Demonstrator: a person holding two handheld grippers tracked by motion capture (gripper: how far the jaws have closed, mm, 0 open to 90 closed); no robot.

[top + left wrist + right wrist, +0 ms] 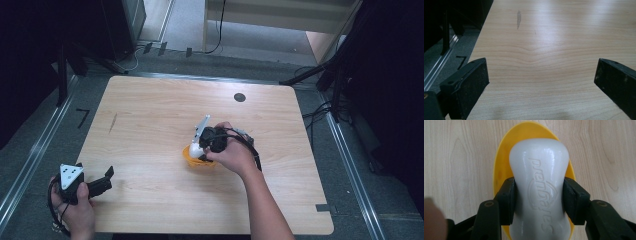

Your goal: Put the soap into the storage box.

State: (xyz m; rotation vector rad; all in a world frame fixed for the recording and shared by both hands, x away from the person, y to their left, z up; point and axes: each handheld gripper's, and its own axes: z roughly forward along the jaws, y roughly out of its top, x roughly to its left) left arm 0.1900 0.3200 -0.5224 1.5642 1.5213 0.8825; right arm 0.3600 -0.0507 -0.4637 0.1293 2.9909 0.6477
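A white bar of soap (539,192) with embossed lettering is clamped at its narrow waist by my right gripper (539,202), whose jaws press both sides. It hangs just over a yellow oval soap dish (502,170); whether it touches the dish I cannot tell. From above, the soap (195,150) and the dish (192,161) lie near the table's middle under my right gripper (200,145). My left gripper (107,175) rests at the table's front left corner, its jaws wide apart over bare wood (541,72), holding nothing.
The light wooden table (150,110) has a dark round cable hole (239,97) near its far edge and a small dark mark (113,122) at the left. Black stands and cables stand on the floor around it.
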